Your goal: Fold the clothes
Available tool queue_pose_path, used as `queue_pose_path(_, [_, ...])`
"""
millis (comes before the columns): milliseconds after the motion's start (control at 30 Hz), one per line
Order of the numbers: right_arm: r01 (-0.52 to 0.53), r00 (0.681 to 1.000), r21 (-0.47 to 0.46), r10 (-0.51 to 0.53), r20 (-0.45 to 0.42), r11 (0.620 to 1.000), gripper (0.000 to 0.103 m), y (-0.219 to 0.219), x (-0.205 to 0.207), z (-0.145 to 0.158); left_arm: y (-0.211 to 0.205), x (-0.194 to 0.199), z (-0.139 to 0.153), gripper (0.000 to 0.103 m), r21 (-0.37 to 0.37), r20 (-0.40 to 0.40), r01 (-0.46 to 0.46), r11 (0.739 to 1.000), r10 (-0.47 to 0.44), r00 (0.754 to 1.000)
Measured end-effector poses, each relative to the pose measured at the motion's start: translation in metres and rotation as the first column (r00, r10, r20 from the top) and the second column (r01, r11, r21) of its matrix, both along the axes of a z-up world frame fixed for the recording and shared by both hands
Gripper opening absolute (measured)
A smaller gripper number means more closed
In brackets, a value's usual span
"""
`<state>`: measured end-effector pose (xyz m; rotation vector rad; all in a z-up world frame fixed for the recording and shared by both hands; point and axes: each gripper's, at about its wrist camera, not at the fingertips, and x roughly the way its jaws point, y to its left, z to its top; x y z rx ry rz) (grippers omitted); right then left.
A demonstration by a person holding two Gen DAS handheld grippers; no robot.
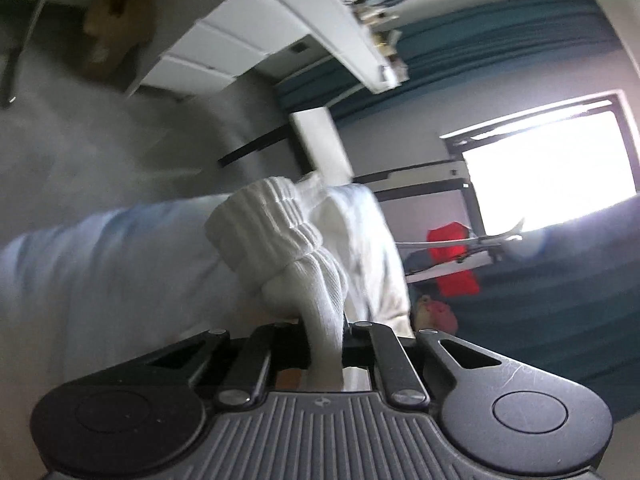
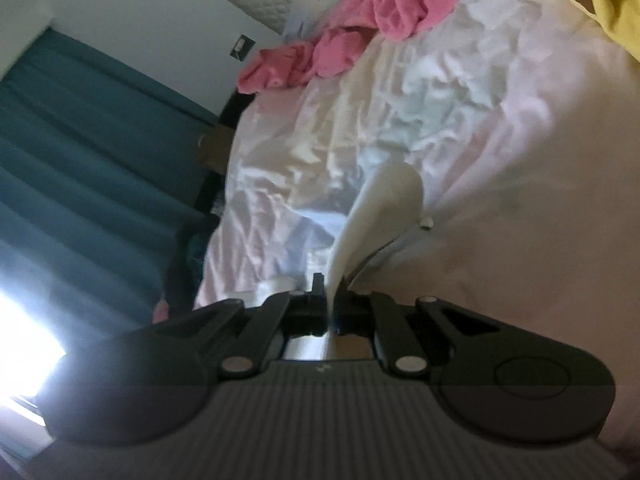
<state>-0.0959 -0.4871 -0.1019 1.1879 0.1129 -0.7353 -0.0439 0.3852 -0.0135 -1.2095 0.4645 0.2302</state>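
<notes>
We see a white garment [image 1: 280,240] pinched in both tools. Left tool [image 1: 326,344] is nearly closed, clamped on a ribbed cuff [image 1: 272,216]; the knit bunches into a narrow neck right at the fingers [image 1: 294,344] and fans out above them. From there the sleeve runs away to the left of the left wrist view, long axis roughly level across the frame, blurred further out.

Right tool [image 2: 330,304] is closed down to a sliver on a thin white fold of fabric [image 2: 380,208]. That strip rises from the pinch, up and slightly right, widening to a rounded end above the bed [image 2: 520,120]. Whether its far end touches the sheet we can't tell.

Behind it the bed carries a crumpled white sheet [image 2: 320,152], with pink clothes [image 2: 360,32] heaped toward its far end. Teal curtain [image 2: 80,140] is left of the bed. Something yellow [image 2: 616,0] sits at the top right corner.
</notes>
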Motion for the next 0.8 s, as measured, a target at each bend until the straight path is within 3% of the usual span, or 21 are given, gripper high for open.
queue_pose_path(200, [-0.037,0.999,-0.09,0.036,-0.016,0.995,0.006,0.0,0.046,0.028,-0.002,0.057,0.022,0.008,0.023,0.023,0.001,1.0,-0.002,1.0])
queue_pose_path(433, [-0.149,0.979,-0.315,0.095,-0.18,0.937,0.006,0.004,0.212,0.064,-0.004,0.203,0.036,0.008,0.021,-0.015,-0.036,0.999,0.037,0.999])
queue_pose_path(567, [-0.207,0.952,-0.462,0.069,-0.299,0.862,0.006,0.015,0.316,0.052,-0.021,0.301,0.026,0.008,0.122,-0.11,-0.026,0.992,0.039,0.993])
queue_pose_path(633, [-0.235,0.926,-0.489,0.041,-0.375,0.84,0.006,0.018,0.358,0.035,-0.025,0.347,0.016,0.009,0.155,-0.203,-0.004,0.988,0.035,0.979])
queue_pose_path(800, [-0.303,0.871,-0.502,0.022,-0.491,0.81,0.007,0.015,0.426,-0.004,-0.031,0.421,-0.024,0.009,0.181,-0.319,0.008,0.984,0.051,0.946])
